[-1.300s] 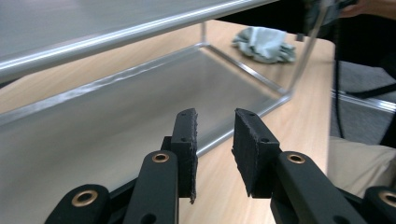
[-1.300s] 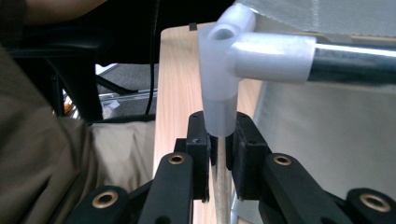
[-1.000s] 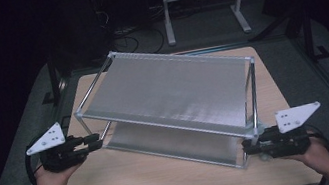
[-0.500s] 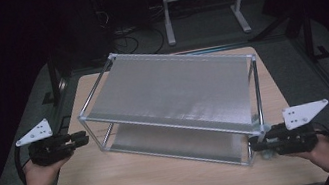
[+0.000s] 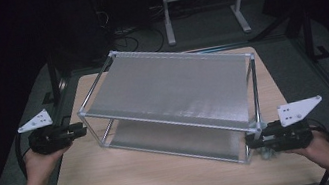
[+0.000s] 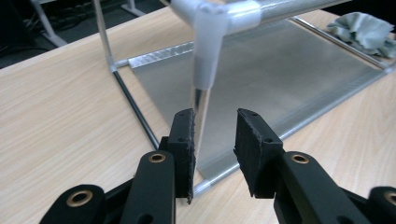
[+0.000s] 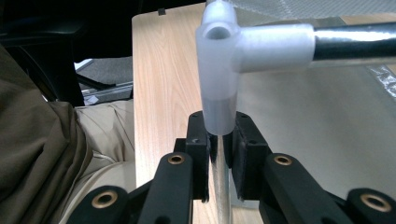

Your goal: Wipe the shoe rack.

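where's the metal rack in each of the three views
High view: the rack stands skewed in the middle of the table, between the left gripper and the right gripper.
Left gripper view: its near corner post rises just ahead of the open jaws, the lower shelf behind it.
Right gripper view: another corner post is clamped between the jaws.
Shared landmark: the white corner joints on the posts.

My left gripper [image 5: 80, 130], jaws just opened, sits beside the rack's [image 5: 170, 79] left post; my right gripper [image 5: 253, 141] clamps its right post.
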The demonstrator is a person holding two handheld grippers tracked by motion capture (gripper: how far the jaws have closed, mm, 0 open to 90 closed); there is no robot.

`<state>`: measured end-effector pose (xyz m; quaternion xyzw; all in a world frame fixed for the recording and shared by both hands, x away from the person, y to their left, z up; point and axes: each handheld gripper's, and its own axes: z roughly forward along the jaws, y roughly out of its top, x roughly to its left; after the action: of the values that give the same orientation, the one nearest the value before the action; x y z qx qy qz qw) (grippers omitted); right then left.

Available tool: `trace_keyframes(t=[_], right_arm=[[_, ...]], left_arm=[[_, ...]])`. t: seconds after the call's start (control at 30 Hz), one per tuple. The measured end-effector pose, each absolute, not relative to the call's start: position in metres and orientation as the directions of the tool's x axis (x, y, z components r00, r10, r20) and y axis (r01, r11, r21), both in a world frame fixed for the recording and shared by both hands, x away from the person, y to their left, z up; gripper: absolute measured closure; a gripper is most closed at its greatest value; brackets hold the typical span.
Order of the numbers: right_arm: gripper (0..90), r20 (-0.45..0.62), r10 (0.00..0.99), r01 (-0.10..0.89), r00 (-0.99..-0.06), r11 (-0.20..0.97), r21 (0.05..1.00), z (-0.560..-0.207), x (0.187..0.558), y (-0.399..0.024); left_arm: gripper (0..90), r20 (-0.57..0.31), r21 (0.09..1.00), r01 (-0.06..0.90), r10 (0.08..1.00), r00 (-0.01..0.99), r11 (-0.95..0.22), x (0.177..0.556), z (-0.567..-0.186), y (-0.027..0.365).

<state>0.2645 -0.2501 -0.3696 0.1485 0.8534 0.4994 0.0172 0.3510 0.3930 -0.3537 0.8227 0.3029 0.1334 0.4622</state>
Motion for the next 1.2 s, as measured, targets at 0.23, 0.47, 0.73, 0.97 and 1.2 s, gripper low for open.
trace_keyframes(t=[0.23, 0.47, 0.73, 0.97, 1.2], right_arm=[[78.4, 0.121, 0.263, 0.237, -0.957, 0.474, 0.848, -0.368, 0.27, -0.247], [78.3, 0.131, 0.288, 0.257, -0.949, 0.462, 0.849, -0.369, 0.285, -0.248], [78.5, 0.107, 0.383, 0.286, -0.918, 0.45, 0.846, -0.368, 0.304, -0.248], [78.5, 0.108, 0.468, 0.341, -0.877, 0.449, 0.826, -0.365, 0.325, -0.256], [78.4, 0.1, 0.531, 0.375, -0.842, 0.442, 0.815, -0.363, 0.342, -0.263]], left_arm=[[69.6, -0.07, 0.818, 0.403, 0.624, 0.778, -0.411, 0.369, -0.353, 0.384], [80.5, -0.043, 0.813, 0.388, 0.619, 0.784, -0.435, 0.368, -0.352, 0.391], [80.6, -0.036, 0.823, 0.373, 0.615, 0.788, -0.429, 0.353, -0.353, 0.396], [80.8, -0.027, 0.816, 0.353, 0.581, 0.814, -0.458, 0.346, -0.352, 0.389], [80.8, -0.025, 0.817, 0.346, 0.571, 0.82, -0.461, 0.348, -0.353, 0.381]])
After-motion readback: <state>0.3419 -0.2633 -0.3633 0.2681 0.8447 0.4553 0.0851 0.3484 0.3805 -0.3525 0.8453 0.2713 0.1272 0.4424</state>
